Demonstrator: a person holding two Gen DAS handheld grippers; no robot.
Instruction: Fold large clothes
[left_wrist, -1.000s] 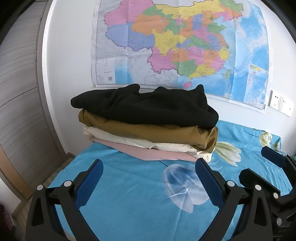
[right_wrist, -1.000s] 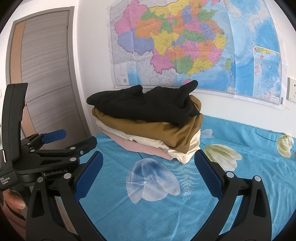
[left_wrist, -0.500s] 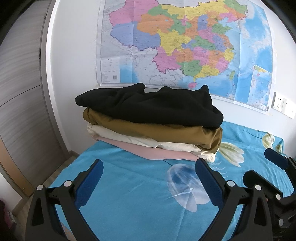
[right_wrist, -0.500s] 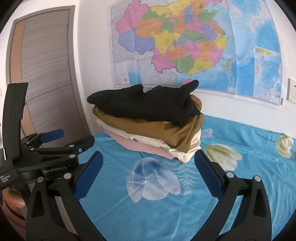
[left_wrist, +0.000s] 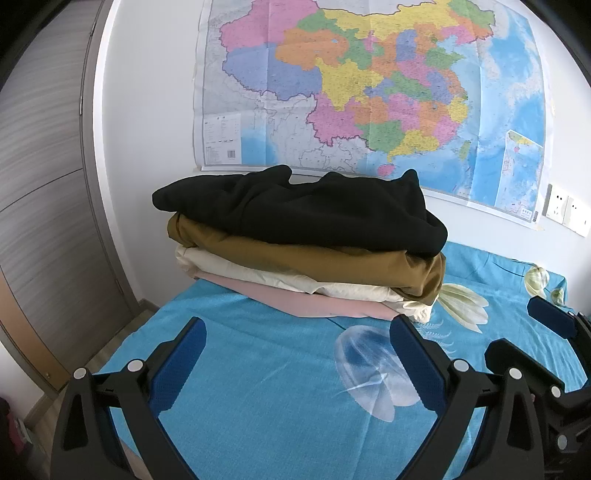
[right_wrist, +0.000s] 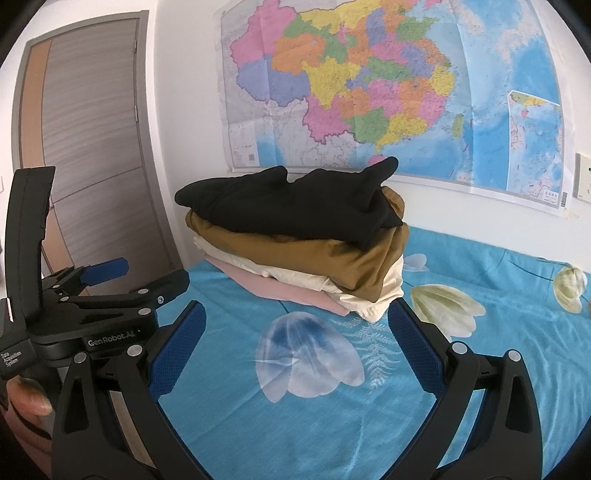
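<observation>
A stack of folded clothes (left_wrist: 303, 254) (right_wrist: 295, 243) sits at the far end of the bed against the wall: a black garment (left_wrist: 295, 210) on top, then a brown one (left_wrist: 295, 254), a cream one (left_wrist: 280, 277) and a pink one (left_wrist: 314, 302) at the bottom. My left gripper (left_wrist: 295, 354) hangs open over the blue sheet, short of the stack, holding nothing. My right gripper (right_wrist: 295, 343) is open too, empty, just before the stack's right corner. In the right wrist view the left gripper (right_wrist: 110, 277) shows at the left, held by a hand (right_wrist: 26, 398).
The bed has a blue floral sheet (left_wrist: 277, 387) (right_wrist: 480, 369). A large coloured map (left_wrist: 369, 92) hangs on the white wall behind the stack. A grey door (right_wrist: 92, 129) stands to the left, past the bed's edge. Wall sockets (left_wrist: 565, 214) sit at the right.
Both views have shifted slightly: the stack now sits a little to the right and lower in the left wrist view. Both grippers stay open and empty.
</observation>
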